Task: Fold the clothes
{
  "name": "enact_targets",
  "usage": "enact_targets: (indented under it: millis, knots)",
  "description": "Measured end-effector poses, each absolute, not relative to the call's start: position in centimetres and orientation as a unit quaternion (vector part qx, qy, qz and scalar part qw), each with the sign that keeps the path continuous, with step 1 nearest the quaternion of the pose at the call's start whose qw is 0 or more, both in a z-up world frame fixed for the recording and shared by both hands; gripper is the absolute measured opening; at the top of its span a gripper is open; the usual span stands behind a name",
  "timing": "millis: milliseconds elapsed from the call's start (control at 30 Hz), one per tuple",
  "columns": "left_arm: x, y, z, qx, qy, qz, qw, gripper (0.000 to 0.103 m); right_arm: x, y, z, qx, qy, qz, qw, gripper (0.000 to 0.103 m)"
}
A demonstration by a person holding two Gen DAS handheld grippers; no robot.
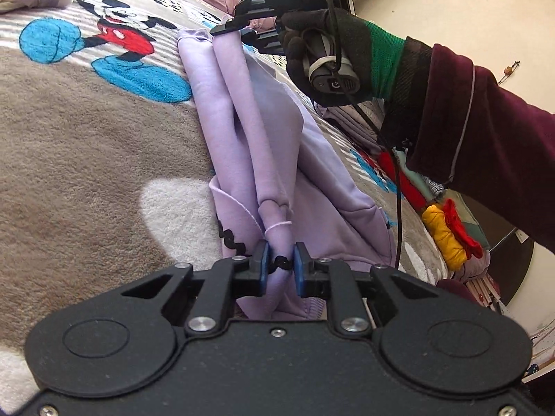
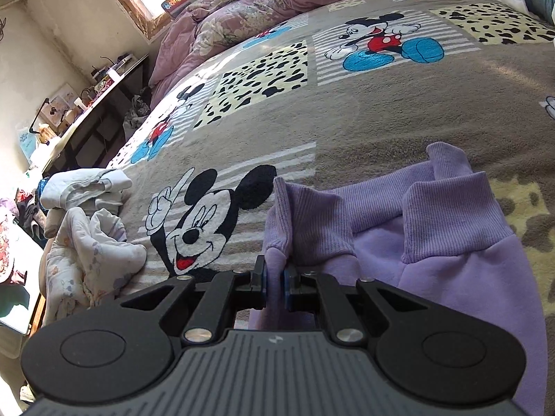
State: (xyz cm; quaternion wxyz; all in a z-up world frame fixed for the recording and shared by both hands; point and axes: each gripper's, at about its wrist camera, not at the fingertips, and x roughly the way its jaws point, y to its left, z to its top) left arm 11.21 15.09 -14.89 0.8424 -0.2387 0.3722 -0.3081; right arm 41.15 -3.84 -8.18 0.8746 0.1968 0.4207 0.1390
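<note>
Lilac garment (image 1: 242, 131): stretched lengthwise above the cartoon blanket (image 1: 86, 138), partly draped on it.
Left gripper (image 1: 280, 270): clamped on the bunched waist end with drawstring.
Right gripper (image 2: 274, 282): clamped on fabric just beside the ribbed cuffs (image 2: 447, 215).
Gloved hand (image 1: 326, 52): grasping the right gripper's handle at the garment's far end.
Crumpled clothes (image 2: 90, 239): left of the garment, at the blanket's edge.

The sweatpants (image 2: 451, 242) lie on the blanket (image 2: 347, 121) at lower right. Crumpled clothes (image 2: 90, 242) sit at left, a quilt (image 2: 260, 3) along the top.

Right hand-held gripper (image 2: 274, 286) on purple garment (image 2: 433, 242)
</note>
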Motion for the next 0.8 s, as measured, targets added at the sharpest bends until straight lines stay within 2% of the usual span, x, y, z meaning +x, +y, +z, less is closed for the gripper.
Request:
enact_targets:
  millis: [100, 167, 233, 333, 533, 700, 767, 800]
  knots:
    - [11.4, 15.8, -15.3, -0.266, 0.377, -0.309, 0.832, 0.016, 41.9, -2.8, -9.3, 0.174, 0.430, 0.125, 0.877, 0.012]
    - [11.4, 16.0, -15.4, -0.276, 0.380, -0.310, 0.827, 0.016, 42.2, -2.6, -9.0, 0.177, 0.416, 0.130, 0.883, 0.016]
    - [11.3, 16.1, -15.5, -0.282, 0.380, -0.310, 0.825, 0.016, 42.4, -2.9, -8.1, 0.190, 0.393, 0.142, 0.888, 0.029]
    - [11.2, 16.2, -15.5, -0.284, 0.380, -0.310, 0.824, 0.016, 42.4, -4.3, -6.2, 0.203, 0.357, 0.150, 0.899, 0.042]
    - [11.0, 16.1, -15.5, -0.282, 0.380, -0.308, 0.825, 0.016, 42.9, -6.9, -6.2, 0.128, 0.382, 0.140, 0.904, 0.044]
    - [11.2, 15.8, -15.5, -0.280, 0.381, -0.305, 0.827, 0.016, 42.6, -7.0, -7.5, 0.111, 0.401, 0.161, 0.895, 0.042]
    - [11.2, 15.7, -15.6, -0.280, 0.382, -0.304, 0.827, 0.016, 42.5, -7.0, -7.8, 0.110, 0.404, 0.159, 0.894, 0.019]
    - [11.3, 15.6, -15.7, -0.281, 0.382, -0.303, 0.827, 0.016, 42.5, -7.0, -7.9, 0.109, 0.405, 0.158, 0.894, 0.012]
